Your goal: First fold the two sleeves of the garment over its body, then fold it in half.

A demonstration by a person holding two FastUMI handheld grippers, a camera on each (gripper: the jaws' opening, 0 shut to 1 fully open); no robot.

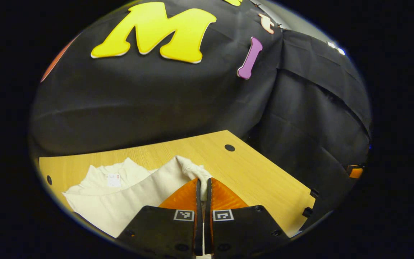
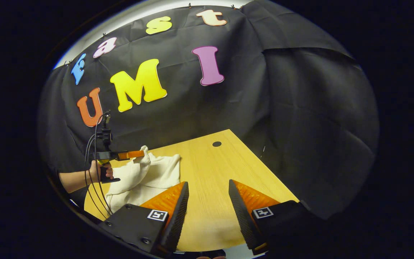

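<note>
A cream-white garment [image 1: 120,194] lies on the wooden table [image 1: 257,180], its neck label facing up. In the left gripper view my left gripper [image 1: 203,187] is shut on the ribbed cuff of a sleeve [image 1: 192,169], which is lifted off the body. The right gripper view shows the garment [image 2: 146,176] at the table's left, with the left gripper [image 2: 140,154] and a person's hand [image 2: 101,171] holding the sleeve up above it. My right gripper [image 2: 208,196] hangs open over bare tabletop [image 2: 207,169], to the right of the garment, with nothing between its fingers.
The table has a round cable hole [image 2: 216,144] near its far edge. Black cloth walls stand close behind and to the right. Cables [image 2: 92,172] hang from the left gripper. Bare wood lies right of the garment.
</note>
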